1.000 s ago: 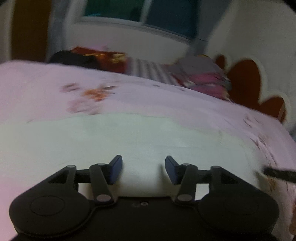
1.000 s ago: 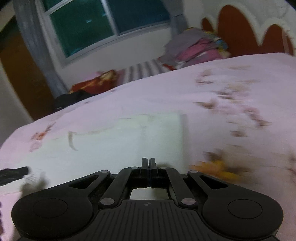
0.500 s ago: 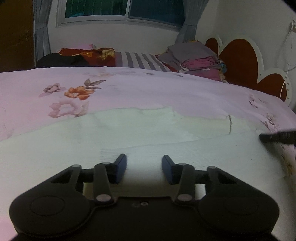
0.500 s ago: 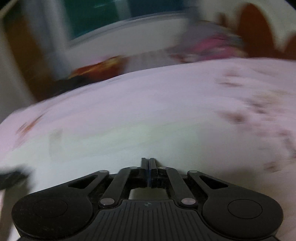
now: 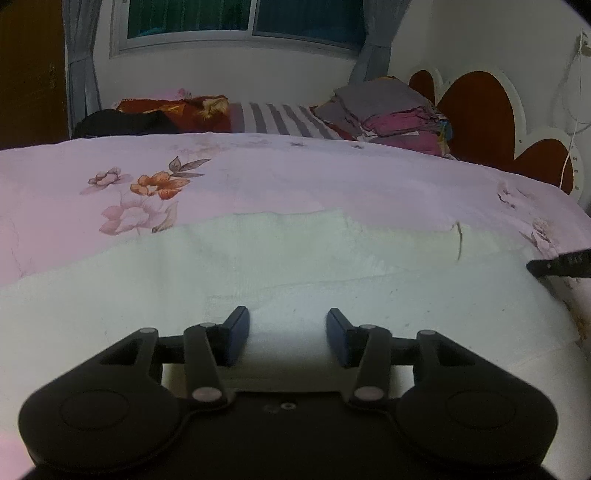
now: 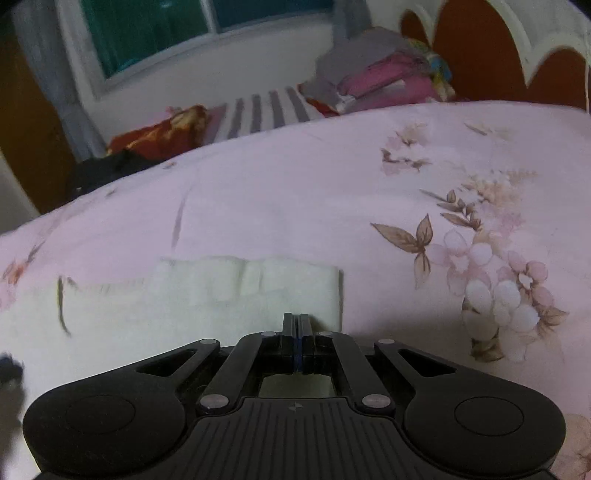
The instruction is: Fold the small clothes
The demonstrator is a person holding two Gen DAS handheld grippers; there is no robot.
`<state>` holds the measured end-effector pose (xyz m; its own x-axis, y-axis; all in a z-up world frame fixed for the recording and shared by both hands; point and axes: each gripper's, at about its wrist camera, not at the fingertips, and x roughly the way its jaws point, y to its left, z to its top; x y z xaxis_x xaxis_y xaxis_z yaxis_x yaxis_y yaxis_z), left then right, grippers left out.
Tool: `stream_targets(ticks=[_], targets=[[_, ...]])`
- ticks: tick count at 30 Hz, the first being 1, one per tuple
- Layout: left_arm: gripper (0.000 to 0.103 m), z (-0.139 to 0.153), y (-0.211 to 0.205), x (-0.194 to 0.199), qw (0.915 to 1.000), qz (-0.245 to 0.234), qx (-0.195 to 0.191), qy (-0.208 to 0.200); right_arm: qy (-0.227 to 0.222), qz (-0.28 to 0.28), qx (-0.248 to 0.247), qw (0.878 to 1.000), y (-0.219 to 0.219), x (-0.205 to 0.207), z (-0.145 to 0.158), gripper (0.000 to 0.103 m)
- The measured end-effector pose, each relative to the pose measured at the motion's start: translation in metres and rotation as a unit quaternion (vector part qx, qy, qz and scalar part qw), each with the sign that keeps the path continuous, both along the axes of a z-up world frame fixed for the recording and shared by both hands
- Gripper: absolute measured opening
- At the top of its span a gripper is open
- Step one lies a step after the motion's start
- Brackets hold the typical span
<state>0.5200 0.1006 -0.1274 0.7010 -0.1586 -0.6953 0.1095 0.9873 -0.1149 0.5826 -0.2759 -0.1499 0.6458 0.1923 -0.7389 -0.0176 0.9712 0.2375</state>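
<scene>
Left gripper (image 5: pixel 284 334), jaws opening, hung over a white garment (image 5: pixel 258 266) with nothing pinched. Right gripper (image 6: pixel 295 325), pressed together, sat at the garment's 5 o'clock corner on a floral bedspread (image 6: pixel 369 177).

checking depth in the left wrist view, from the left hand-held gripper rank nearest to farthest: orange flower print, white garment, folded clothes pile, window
1. White garment, right under the left hand-held gripper.
2. Orange flower print, ahead to the left on the bedspread.
3. Folded clothes pile, far side of the bed, on the right.
4. Window, on the back wall.
</scene>
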Motion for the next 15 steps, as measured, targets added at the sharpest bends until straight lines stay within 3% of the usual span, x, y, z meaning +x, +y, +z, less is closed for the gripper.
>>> stream_targets(ticks=[3,6,10,12,15], targets=[[0.044,0.01,0.0,-0.012,0.9999,0.015,0.0,-0.006,0.006,-0.005,0.0,1.0,0.0,-0.019,0.008,0.0],[0.046,0.015,-0.005,-0.029,0.9994,0.0,-0.026,-0.022,-0.019,0.01,0.008,1.0,0.006,-0.06,0.022,0.0],[0.046,-0.003,-0.016,-0.034,0.9999,-0.003,-0.011,-0.002,0.005,0.03,-0.01,0.999,0.022,-0.086,0.003,0.0],[0.046,0.004,-0.017,-0.036,1.0,0.005,-0.003,0.004,-0.001,0.023,-0.015,1.0,0.023,-0.093,0.009,0.0],[0.048,0.008,-0.014,-0.042,0.9999,0.013,-0.007,-0.004,-0.05,0.019,-0.03,0.998,0.024,-0.111,0.026,0.0]])
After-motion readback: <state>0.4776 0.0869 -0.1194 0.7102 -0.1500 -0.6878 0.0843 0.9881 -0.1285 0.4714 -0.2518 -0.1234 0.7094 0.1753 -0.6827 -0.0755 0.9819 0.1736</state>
